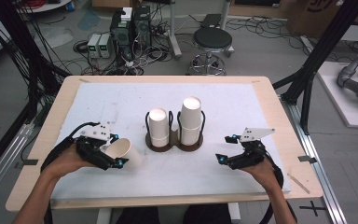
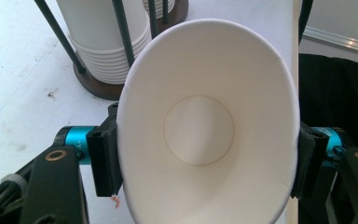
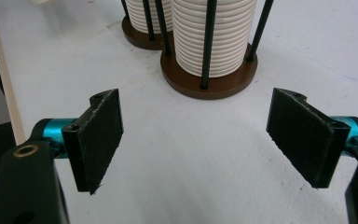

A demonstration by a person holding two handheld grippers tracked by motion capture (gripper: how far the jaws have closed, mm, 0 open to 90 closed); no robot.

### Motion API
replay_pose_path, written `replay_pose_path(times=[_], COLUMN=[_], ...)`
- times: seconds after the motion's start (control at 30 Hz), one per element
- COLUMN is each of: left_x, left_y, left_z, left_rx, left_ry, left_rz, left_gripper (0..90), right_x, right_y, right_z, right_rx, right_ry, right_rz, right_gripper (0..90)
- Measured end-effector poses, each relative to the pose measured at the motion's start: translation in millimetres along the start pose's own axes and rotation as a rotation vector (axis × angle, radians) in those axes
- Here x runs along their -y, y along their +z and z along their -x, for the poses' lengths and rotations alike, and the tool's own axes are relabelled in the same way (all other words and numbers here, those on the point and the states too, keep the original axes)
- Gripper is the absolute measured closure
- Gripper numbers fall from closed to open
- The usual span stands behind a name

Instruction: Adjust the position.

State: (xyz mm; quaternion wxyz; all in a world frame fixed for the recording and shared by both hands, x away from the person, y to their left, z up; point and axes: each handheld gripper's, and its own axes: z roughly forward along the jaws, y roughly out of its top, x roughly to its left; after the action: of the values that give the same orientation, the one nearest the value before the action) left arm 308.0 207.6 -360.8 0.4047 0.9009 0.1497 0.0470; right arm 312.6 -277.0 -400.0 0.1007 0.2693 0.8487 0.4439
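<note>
Left tongs (image 1: 113, 150) grasp a white paper cup (image 1: 123, 151) across its rim, squeezing the mouth into an oval; the left gripper view looks straight into the cup (image 2: 200, 140), tipped on its side above the white counter (image 1: 121, 102). Right tongs (image 1: 228, 148) are released, jaws spread wide with nothing between them, low over the counter's right part. Farther out, at centre, a dark twin-ring holder (image 1: 175, 142) carries two stacks of inverted cups: the shorter stack (image 1: 158, 127) at left, the taller stack (image 1: 191, 119) at right.
</note>
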Motion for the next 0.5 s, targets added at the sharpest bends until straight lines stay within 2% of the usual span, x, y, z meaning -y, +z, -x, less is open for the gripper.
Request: replay_pose_path(times=[0.5], left_x=[1.0], left_y=[-1.1], left_z=[-0.5], left_rx=[-0.007], left_ry=[0.003], left_rz=[-0.010], left_gripper=[29.2], right_x=[-0.7], right_y=[0.4], right_z=[-1.6], right_rx=[0.000], right_ry=[0.000], right_rz=[0.003], right_gripper=[19.0])
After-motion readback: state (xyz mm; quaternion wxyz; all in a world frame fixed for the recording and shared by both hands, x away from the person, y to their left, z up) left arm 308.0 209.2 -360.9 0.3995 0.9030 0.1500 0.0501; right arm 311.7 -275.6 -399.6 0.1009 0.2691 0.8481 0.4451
